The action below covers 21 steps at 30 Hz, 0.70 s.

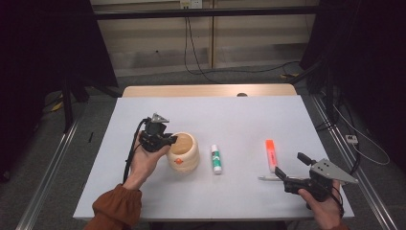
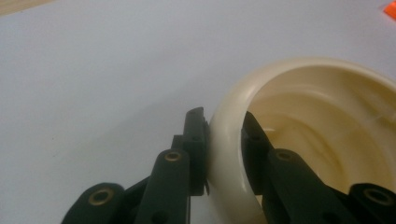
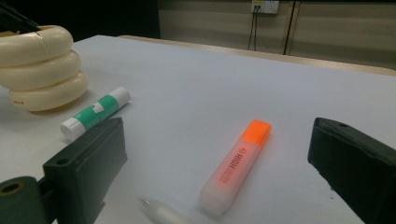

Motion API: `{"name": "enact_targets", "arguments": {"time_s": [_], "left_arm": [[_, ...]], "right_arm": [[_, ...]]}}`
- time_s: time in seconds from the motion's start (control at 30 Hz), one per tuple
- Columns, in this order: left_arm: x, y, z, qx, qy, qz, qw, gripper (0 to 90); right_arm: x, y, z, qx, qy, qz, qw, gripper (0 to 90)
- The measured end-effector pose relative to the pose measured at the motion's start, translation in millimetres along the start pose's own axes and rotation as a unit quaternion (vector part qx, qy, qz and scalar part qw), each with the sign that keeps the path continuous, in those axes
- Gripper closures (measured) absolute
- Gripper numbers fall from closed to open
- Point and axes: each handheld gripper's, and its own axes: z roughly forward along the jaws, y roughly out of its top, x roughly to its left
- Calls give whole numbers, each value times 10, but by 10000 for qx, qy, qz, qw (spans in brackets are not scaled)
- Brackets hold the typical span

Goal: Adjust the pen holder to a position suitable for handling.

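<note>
A cream ribbed pot [image 1: 184, 152] stands left of the table's centre. My left gripper [image 1: 171, 140] is shut on its left rim [image 2: 227, 140], one jaw outside the wall and one inside. To the pot's right lies a green and white glue stick [image 1: 216, 158], then an orange highlighter [image 1: 271, 154] and a clear pen [image 1: 268, 178]. My right gripper [image 1: 293, 166] hovers open at the front right, just short of the highlighter [image 3: 237, 163] and the pen's tip [image 3: 161, 213]. The pot [image 3: 41, 66] and the glue stick [image 3: 95, 113] lie beyond its left jaw.
The white table [image 1: 239, 120] has bare room at the back and at the front left. Its wooden far edge [image 1: 206, 90] borders a grey floor with trailing cables [image 1: 201, 67]. Dark curtains hang on both sides.
</note>
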Motion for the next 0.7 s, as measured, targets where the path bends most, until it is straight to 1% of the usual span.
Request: {"name": "enact_targets", "arguments": {"time_s": [0.07,0.17,0.27,0.37,0.43,0.53,0.7], "left_arm": [[9,-5,6,1,-23,-37,10000,771],[0,-16,36,41,-42,-18,10000,770],[-14,-9,43,27,-34,-15,10000,768],[-15,-6,54,23,-57,-64,10000,765],[-19,-3,70,-2,-24,-23,10000,759],[-27,0,79,-7,17,-27,10000,758],[-34,-4,93,-45,31,-192,9998,756]], "right_arm": [[3,1,3,5,-9,9,10000,39],[5,2,1,3,-8,9,10000,39],[2,1,4,10,-6,-7,10000,39],[0,0,2,4,0,-10,10000,39],[-1,0,4,12,0,0,10000,39],[3,1,4,6,1,-7,10000,39],[4,1,7,12,-2,-4,10000,39]]}}
